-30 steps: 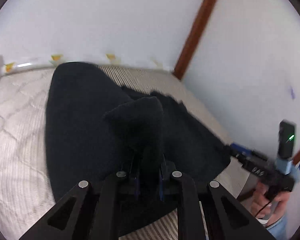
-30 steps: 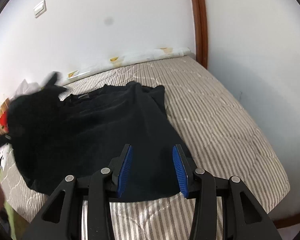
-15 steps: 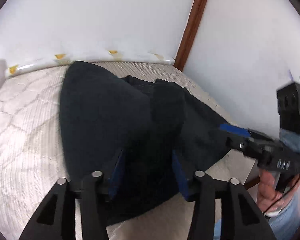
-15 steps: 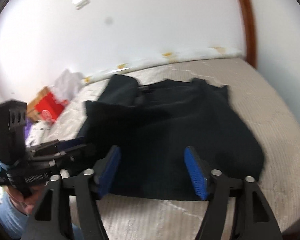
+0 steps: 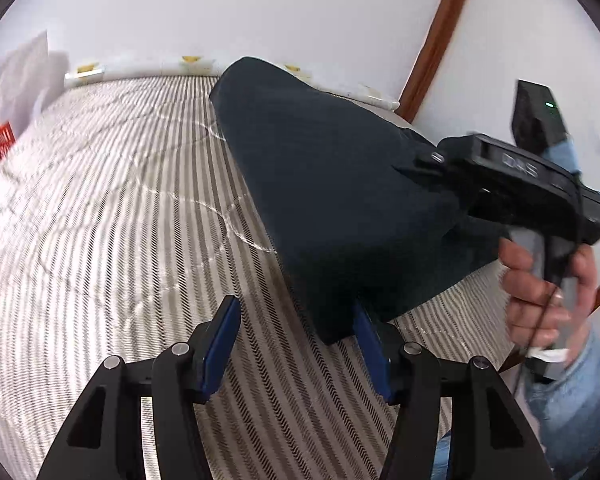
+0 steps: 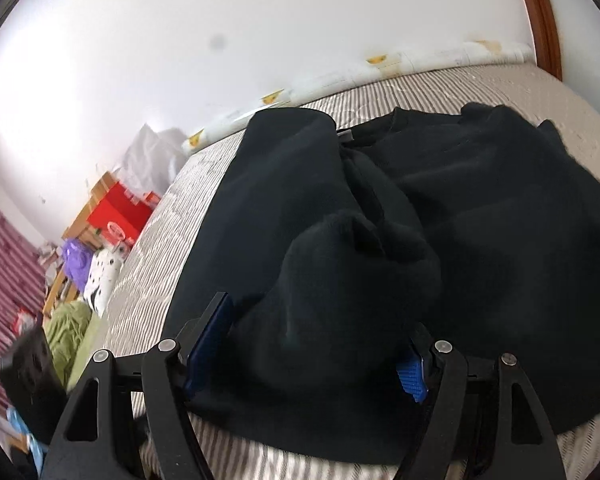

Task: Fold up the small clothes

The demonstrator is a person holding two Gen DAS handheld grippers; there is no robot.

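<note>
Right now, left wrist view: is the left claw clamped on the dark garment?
No. The left claw stands open over the striped mattress, with only the dark garment's corner beside one pad.

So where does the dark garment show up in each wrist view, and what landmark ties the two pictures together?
Left wrist: the dark garment runs from top centre down to the right, its near corner beside the left gripper's right pad.
Right wrist: it fills the centre and right, a bunched fold between the right gripper's open pads.
Shared landmark: the brown wooden trim at the mattress's far corner.
</note>
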